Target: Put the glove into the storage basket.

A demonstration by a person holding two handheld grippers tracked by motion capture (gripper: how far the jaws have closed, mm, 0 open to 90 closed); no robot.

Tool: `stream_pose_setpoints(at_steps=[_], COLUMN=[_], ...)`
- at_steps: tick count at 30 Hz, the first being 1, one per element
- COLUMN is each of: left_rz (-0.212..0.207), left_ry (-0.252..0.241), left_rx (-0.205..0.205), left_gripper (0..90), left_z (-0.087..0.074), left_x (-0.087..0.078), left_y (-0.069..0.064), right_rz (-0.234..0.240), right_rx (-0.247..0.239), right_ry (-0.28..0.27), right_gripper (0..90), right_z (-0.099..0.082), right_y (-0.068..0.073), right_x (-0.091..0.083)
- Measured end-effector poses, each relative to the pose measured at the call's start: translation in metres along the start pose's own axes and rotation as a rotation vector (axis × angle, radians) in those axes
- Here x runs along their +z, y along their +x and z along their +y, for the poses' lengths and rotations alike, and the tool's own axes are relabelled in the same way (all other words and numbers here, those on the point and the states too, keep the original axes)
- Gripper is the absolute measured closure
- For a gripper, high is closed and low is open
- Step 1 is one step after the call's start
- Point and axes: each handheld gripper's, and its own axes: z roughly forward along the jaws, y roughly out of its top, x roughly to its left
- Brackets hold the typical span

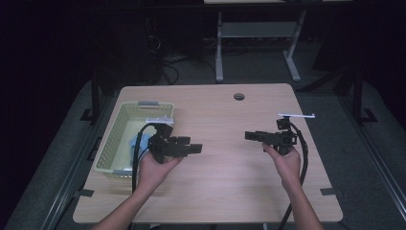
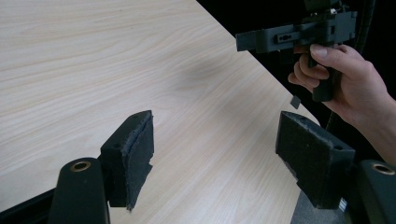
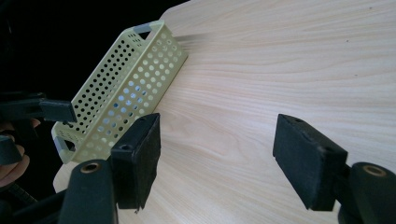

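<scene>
Both my grippers hang over the table (image 1: 225, 172), jaws wide and empty: left gripper (image 1: 195, 149) just beside the basket (image 1: 111, 139), right gripper (image 1: 251, 135) well apart from it.

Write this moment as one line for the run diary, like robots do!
left tongs: open, empty, over table | right tongs: open, empty, facing left tongs | basket: table's left side, blue thing inside

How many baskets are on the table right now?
1: the pale green perforated basket sits at the table's left edge, beside the left gripper, something blue inside.
</scene>
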Motion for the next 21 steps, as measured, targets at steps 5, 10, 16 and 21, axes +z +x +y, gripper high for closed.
stream_pose_setpoints(at_steps=[5, 10, 16, 21], left_rz=[-0.013, -0.02, -0.033, -0.044], left_ry=[0.008, 0.012, 0.009, 0.011], left_rx=[0.007, 0.02, 0.021, 0.02], left_gripper=[27.7, 27.7, 27.7, 27.5], left_z=[-0.003, -0.006, -0.01, -0.013], left_x=[0.007, 0.014, 0.021, 0.026], left_y=[-0.005, -0.009, -0.013, -0.016], right_rz=[-0.011, -0.015, -0.025, -0.028], right_rx=[0.0, 0.01, 0.014, 0.025], right_ry=[-0.001, -0.004, 0.002, 0.003], right_gripper=[31.8, 31.7, 31.1, 30.9], right_z=[-0.005, -0.009, -0.013, -0.02], right_y=[-0.007, -0.013, -0.019, -0.025], right_x=[-0.006, -0.012, -0.018, -0.025])
